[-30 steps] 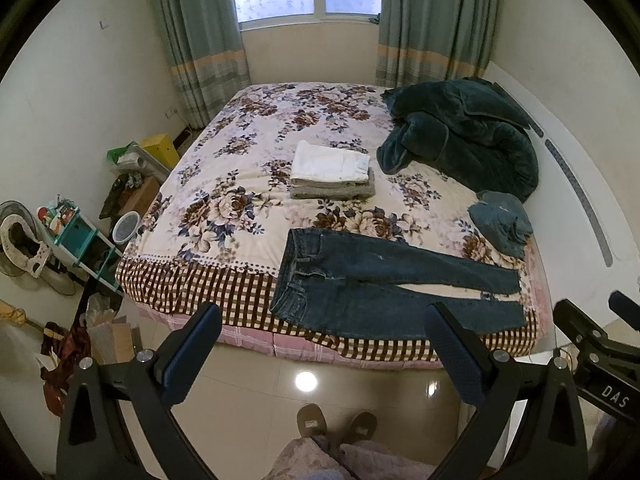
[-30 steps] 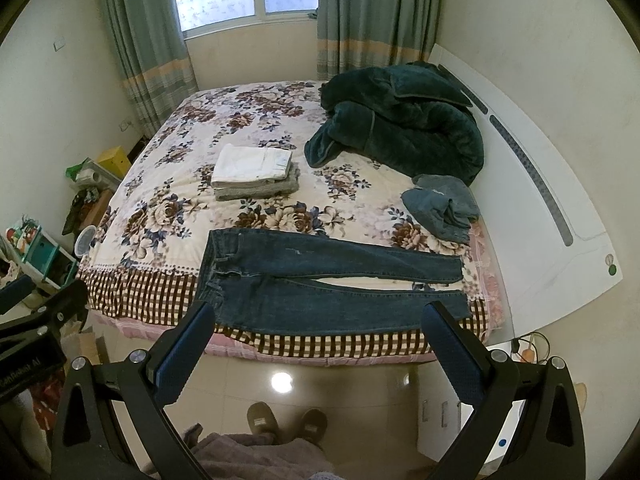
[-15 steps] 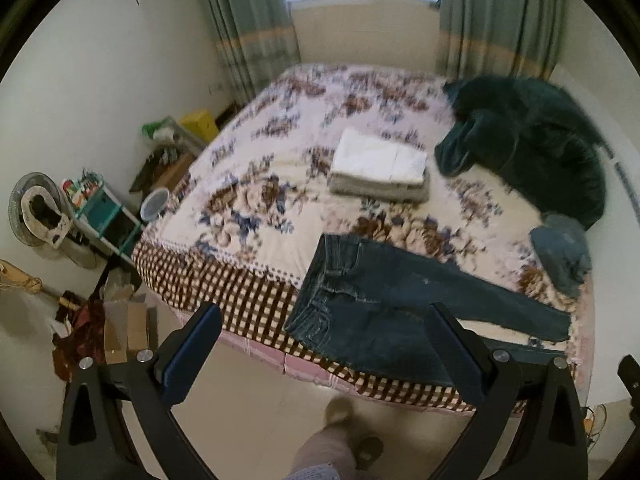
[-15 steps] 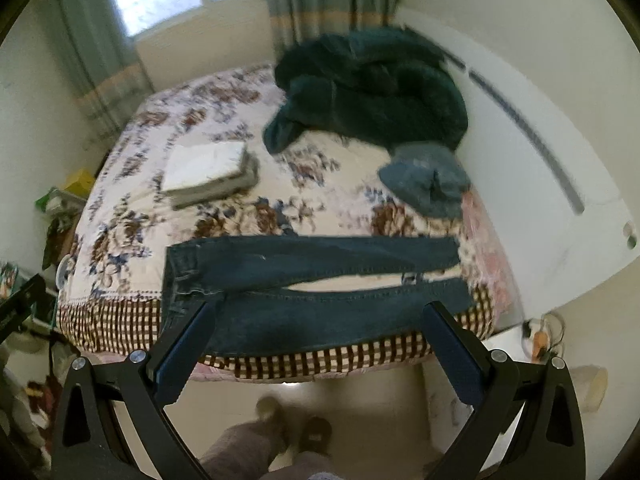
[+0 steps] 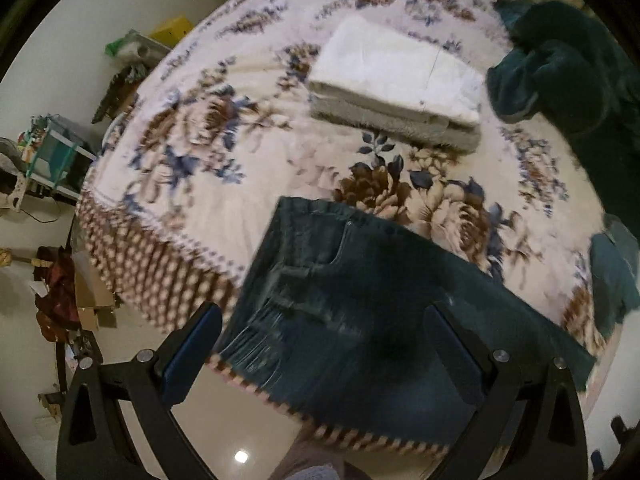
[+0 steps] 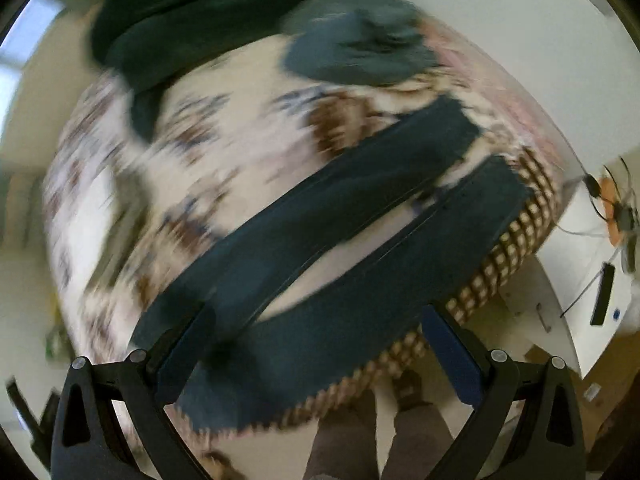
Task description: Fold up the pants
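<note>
Dark blue jeans (image 5: 360, 292) lie flat along the near edge of the flowered bed (image 5: 192, 152), waistband to the left, legs running right. My left gripper (image 5: 324, 344) hovers open above the waist and hip area, nothing between its fingers. In the right wrist view the two jean legs (image 6: 352, 216) stretch diagonally toward the cuffs at upper right. My right gripper (image 6: 316, 348) is open above the lower leg near the bed's edge, holding nothing. That view is blurred by motion.
A folded white and grey stack (image 5: 396, 84) sits mid-bed. A dark green blanket (image 5: 576, 76) is heaped at the far right, a crumpled grey-blue garment (image 6: 360, 52) beside the cuffs. A shelf with clutter (image 5: 52, 152) stands left of the bed. The person's legs (image 6: 384, 432) stand on the floor below.
Both grippers have dropped and moved in close over the jeans, the left toward the waist, the right toward the legs. Both stay open. The jeans have not moved.
</note>
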Demonstrator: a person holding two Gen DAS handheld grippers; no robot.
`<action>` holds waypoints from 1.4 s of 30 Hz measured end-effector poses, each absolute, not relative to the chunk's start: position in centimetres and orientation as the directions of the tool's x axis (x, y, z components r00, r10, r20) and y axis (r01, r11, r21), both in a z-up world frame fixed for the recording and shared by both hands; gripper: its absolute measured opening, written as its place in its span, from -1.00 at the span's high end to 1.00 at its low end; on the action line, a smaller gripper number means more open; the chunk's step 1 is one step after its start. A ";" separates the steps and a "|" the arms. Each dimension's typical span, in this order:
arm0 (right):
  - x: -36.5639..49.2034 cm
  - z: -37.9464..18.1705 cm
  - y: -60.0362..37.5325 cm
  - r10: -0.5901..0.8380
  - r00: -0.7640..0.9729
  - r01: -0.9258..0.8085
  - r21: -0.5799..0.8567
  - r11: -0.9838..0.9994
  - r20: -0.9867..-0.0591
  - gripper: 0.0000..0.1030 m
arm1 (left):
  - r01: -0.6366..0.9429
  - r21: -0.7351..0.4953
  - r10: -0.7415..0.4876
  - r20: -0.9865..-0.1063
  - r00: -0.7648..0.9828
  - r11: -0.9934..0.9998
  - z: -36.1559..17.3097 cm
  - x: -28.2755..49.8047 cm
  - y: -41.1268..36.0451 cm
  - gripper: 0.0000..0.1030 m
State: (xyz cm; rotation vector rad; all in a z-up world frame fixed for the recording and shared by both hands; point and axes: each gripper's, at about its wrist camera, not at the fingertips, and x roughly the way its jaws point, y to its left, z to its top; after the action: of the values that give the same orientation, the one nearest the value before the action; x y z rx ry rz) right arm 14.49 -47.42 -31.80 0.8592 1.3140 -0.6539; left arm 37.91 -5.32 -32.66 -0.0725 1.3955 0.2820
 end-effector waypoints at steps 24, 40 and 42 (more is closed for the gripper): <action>18.1 -59.1 -76.5 -0.258 0.033 0.814 -0.124 0.567 -0.965 0.92 | 0.161 0.108 0.077 -0.979 0.189 0.981 -53.1 43.1 -34.3 -1.00; 14.0 -56.6 -81.2 -0.025 0.075 0.859 0.052 0.510 -0.997 -0.19 | 0.184 0.083 0.055 -0.987 0.154 0.979 -52.2 38.2 -35.2 -1.00; 10.7 -56.4 -80.8 -0.004 0.051 0.890 0.044 0.453 -0.999 -0.19 | 0.167 0.073 0.052 -0.991 0.126 0.983 -52.1 37.2 -34.0 -1.00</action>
State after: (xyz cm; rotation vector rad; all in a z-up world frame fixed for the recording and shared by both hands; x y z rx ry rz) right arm 10.67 -80.84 -56.40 0.8692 1.3490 -0.8313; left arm 37.16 -34.04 -52.07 0.1815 1.4440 -0.0843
